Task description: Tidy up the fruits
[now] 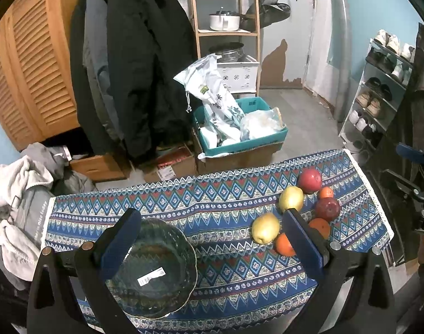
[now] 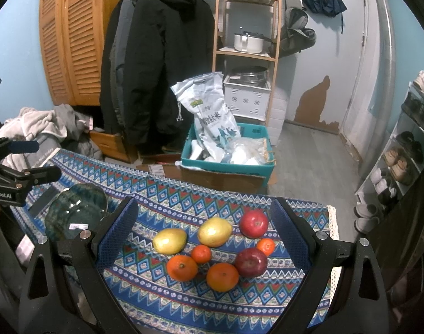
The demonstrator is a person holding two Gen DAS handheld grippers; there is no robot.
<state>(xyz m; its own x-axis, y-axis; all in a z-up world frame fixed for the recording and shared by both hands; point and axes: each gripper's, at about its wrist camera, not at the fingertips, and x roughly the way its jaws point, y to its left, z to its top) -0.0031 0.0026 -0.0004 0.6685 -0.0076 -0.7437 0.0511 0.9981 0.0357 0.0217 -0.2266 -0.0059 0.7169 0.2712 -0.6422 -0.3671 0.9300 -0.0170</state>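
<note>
Right wrist view: my right gripper (image 2: 203,217) hangs above the fruit cluster on the blue patterned tablecloth (image 2: 161,194), jaws wide apart and empty. Between the fingers lie two yellow pears (image 2: 169,241), two red apples (image 2: 253,224), two large oranges (image 2: 182,267) and two small tangerines (image 2: 201,253), bunched close, several touching.

The dark green ribbed glass bowl (image 2: 75,208) sits to the left of the fruit, near but apart, empty except for a white label sticker.

Left wrist view: my left gripper (image 1: 212,222) hovers over the bowl's side of the table, jaws spread, holding nothing; its left finger overlaps the bowl rim in the frame, contact not clear.

Step, as I judge it: the start, no fruit yet in the bowl. Next move likely calls for lowering the right jaws around one outlying fruit, the near pear or an orange, closing gently without nudging neighbours, then carrying it left to the bowl. Round fruit may roll if bumped.
</note>
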